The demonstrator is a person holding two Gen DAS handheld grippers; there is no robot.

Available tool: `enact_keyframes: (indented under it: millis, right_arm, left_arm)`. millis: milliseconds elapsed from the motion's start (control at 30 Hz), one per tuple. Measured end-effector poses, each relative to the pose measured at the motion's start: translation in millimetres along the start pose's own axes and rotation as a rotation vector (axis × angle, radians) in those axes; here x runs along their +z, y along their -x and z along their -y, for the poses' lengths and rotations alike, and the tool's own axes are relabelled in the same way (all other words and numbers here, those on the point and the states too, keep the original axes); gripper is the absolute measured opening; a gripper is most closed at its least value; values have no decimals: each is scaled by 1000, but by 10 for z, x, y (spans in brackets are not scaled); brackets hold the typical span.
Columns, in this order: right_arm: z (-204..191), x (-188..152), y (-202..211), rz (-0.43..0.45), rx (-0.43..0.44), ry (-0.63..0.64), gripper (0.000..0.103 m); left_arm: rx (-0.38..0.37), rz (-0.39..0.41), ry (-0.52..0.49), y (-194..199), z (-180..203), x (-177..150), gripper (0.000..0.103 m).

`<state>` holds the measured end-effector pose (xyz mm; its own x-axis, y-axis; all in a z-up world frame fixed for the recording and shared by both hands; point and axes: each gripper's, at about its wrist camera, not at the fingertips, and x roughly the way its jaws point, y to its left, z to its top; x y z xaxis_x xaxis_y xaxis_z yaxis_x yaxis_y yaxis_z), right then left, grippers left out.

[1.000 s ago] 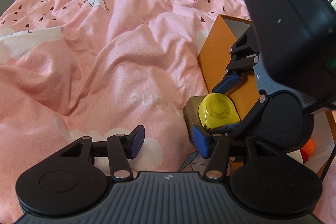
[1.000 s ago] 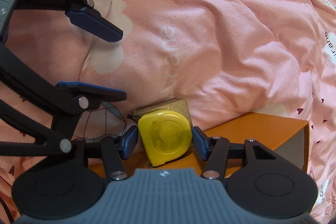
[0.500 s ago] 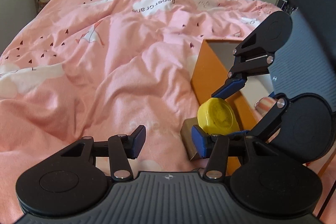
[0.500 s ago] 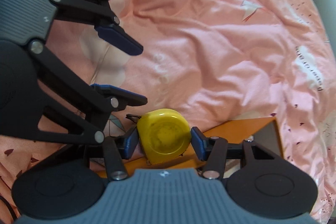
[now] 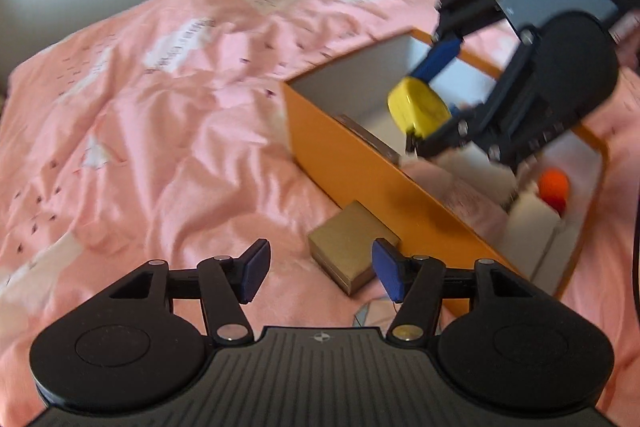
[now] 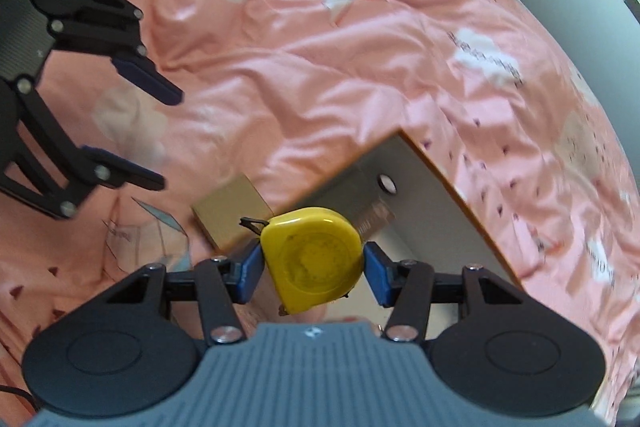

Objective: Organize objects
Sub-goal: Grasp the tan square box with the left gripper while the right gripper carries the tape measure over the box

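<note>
Over the open orange box [image 5: 362, 163], the right gripper [image 6: 312, 267] held a yellow tape measure [image 6: 314, 259], its two blue pads pinching the case from either side with the round face turned toward the right wrist camera. Seen from the left wrist camera, the same tape measure [image 5: 418, 107] hung in the air above the box's grey interior, clear of the walls. The box lay on a bed covered by a pink quilt [image 5: 160, 107] printed with white clouds and small dark marks. Its inside was split by pale dividers; an orange ball [image 5: 554, 183] sat in the compartment at the far right end, and other items in the middle sections were too blurred to name. Just outside the box's near orange wall a small gold box [image 5: 352, 251] rested on the quilt, close beside the wall; whether it touched the wall could not be told. The left gripper [image 5: 318, 269] hovered low over the quilt with its jaws spread and opening wider, nothing pressed between them; the gold box lay just ahead of the gap, nearer the right-hand pad. In the right wrist view the left gripper [image 6: 154, 135] appeared at the left edge, its pads well apart above the quilt.
</note>
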<state>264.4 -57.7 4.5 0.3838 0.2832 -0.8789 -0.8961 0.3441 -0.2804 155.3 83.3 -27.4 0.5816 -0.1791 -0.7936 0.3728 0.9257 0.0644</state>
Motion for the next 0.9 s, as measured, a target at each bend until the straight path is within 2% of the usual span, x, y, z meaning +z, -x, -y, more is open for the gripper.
enact_keyframes:
  millis: [233, 433, 533, 700, 900]
  right_arm:
    - [180, -279, -93, -3, 37, -83, 56]
    - [302, -372, -200, -36, 46, -90, 56]
    - [436, -402, -235, -44, 44, -111, 56]
    - [643, -431, -325, -58, 4, -153, 56]
    - [663, -466, -400, -54, 21, -167, 56]
  left_arm:
    - [-143, -128, -324, -442, 52, 122, 78]
    - [-176, -187, -545, -744, 195, 251, 85]
    - [-205, -209, -598, -885, 216, 288, 86]
    - [-264, -268, -619, -1140, 196, 334, 86]
    - [-304, -335, -647, -1390, 160, 352, 86]
